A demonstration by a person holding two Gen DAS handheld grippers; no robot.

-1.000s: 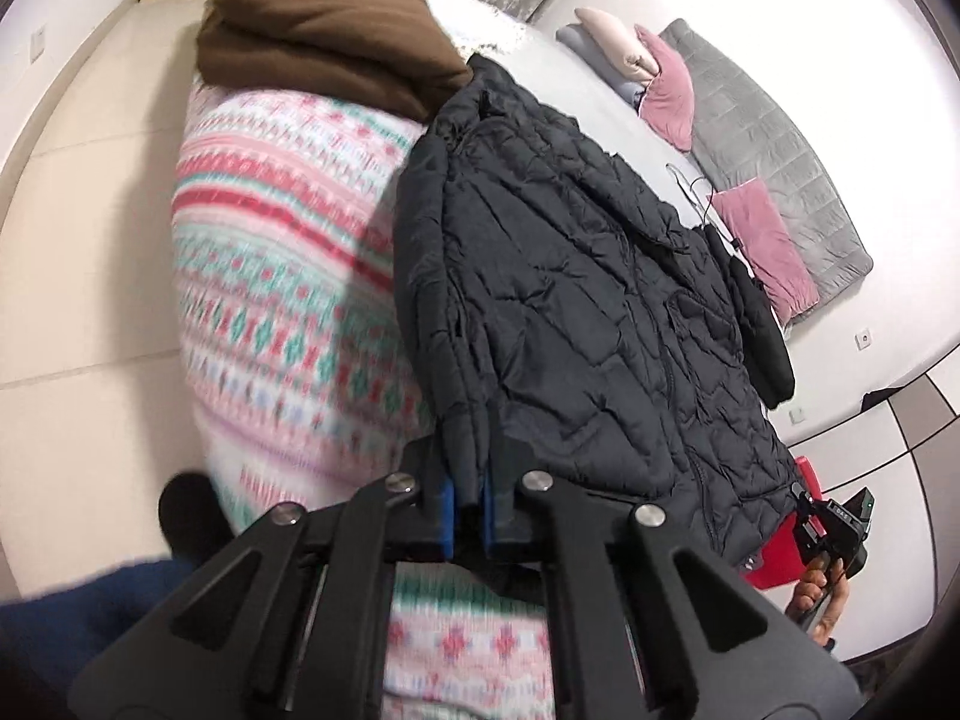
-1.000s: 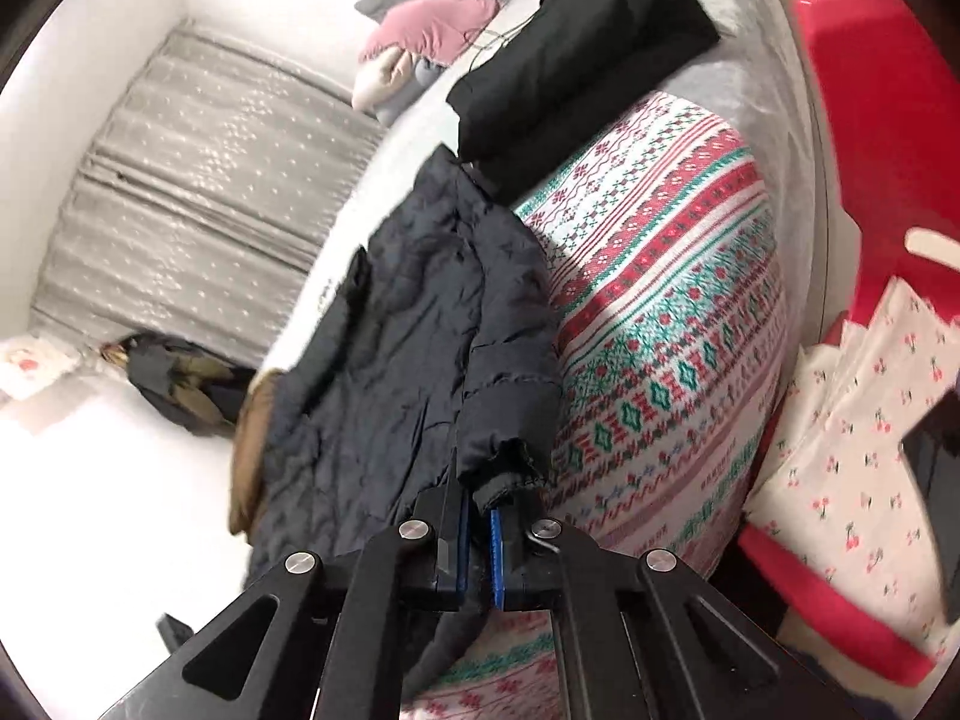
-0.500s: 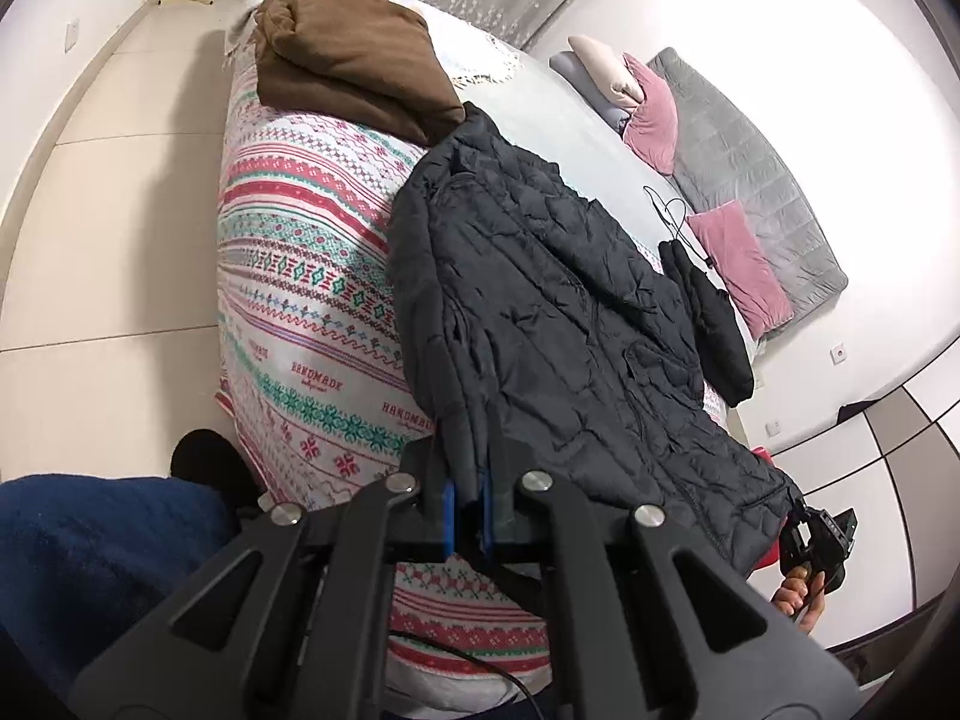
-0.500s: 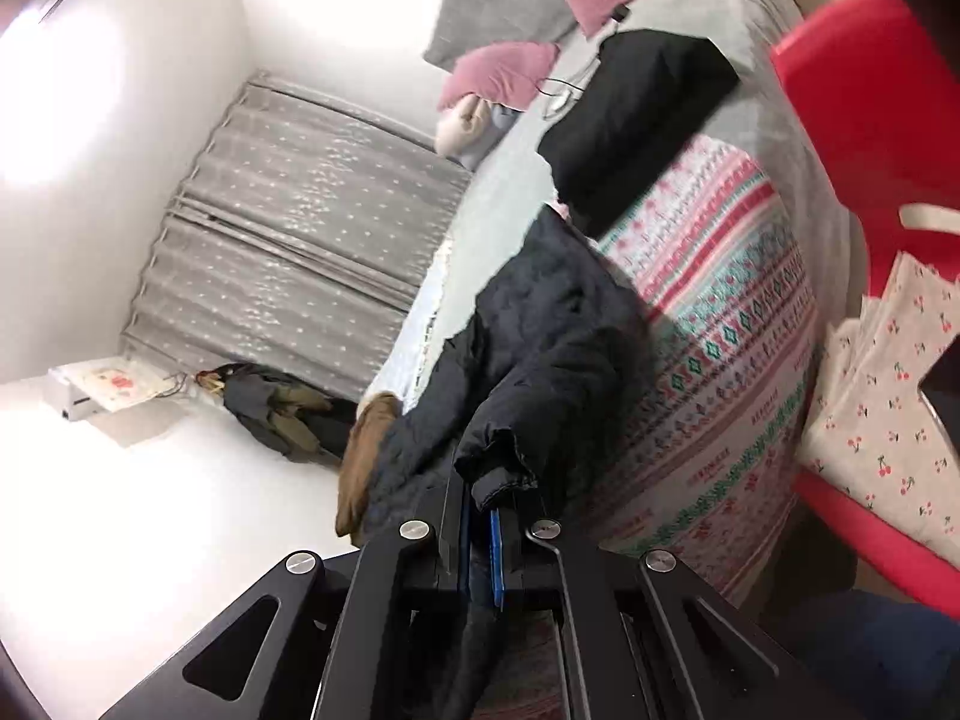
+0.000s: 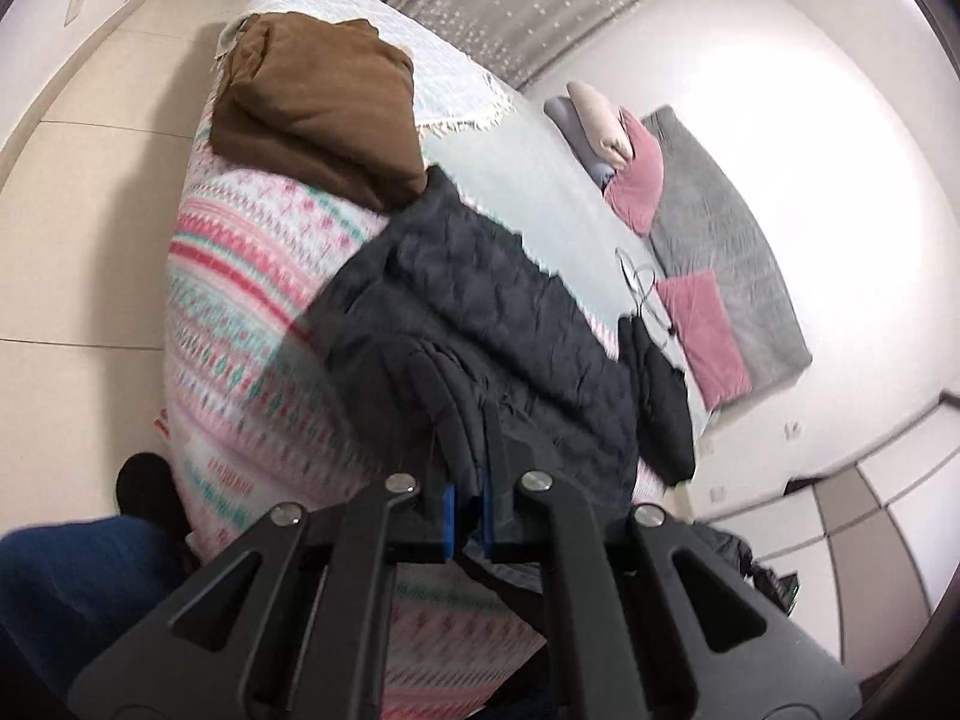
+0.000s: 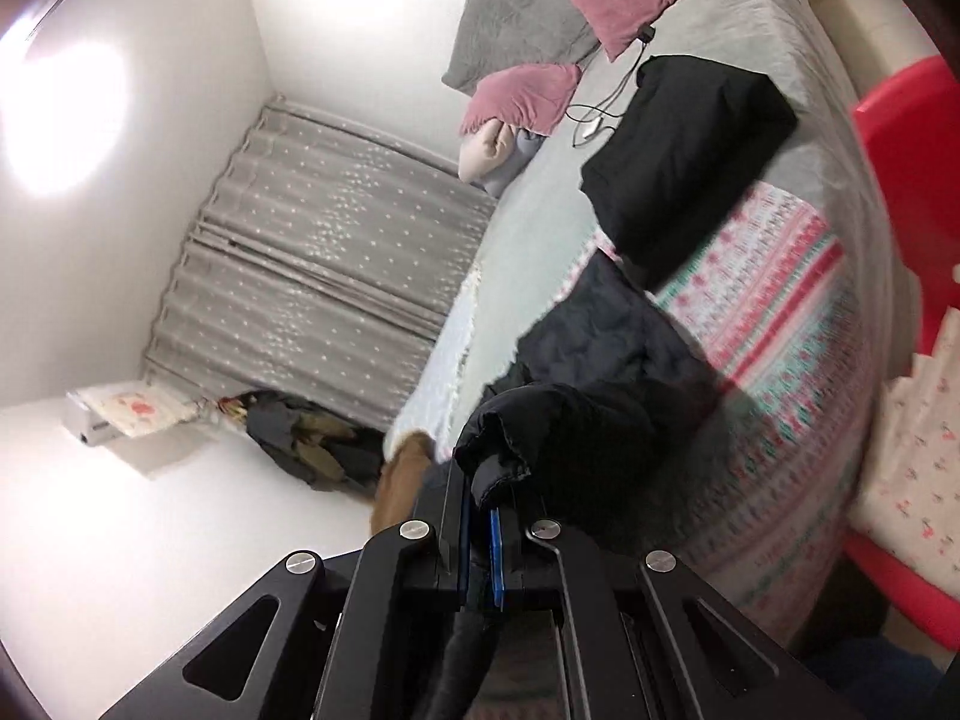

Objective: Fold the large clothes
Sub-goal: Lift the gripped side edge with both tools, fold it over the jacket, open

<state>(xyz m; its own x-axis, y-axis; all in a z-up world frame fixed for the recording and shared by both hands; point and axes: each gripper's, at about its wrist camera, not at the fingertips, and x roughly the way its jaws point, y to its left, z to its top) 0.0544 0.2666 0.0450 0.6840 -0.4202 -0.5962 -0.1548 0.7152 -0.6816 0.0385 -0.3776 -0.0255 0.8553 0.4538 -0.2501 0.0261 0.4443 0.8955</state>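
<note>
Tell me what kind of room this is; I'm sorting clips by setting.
Most likely a bedroom: a bed with pink pillows against a grey headboard, grey curtains, and folded clothes such as a brown garment lying on the patterned blanket.

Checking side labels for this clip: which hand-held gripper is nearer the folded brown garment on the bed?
Left. The left hand-held gripper grips the dark quilted jacket on the brown garment side; the right hand-held gripper grips the far side, near the black bundle.
</note>
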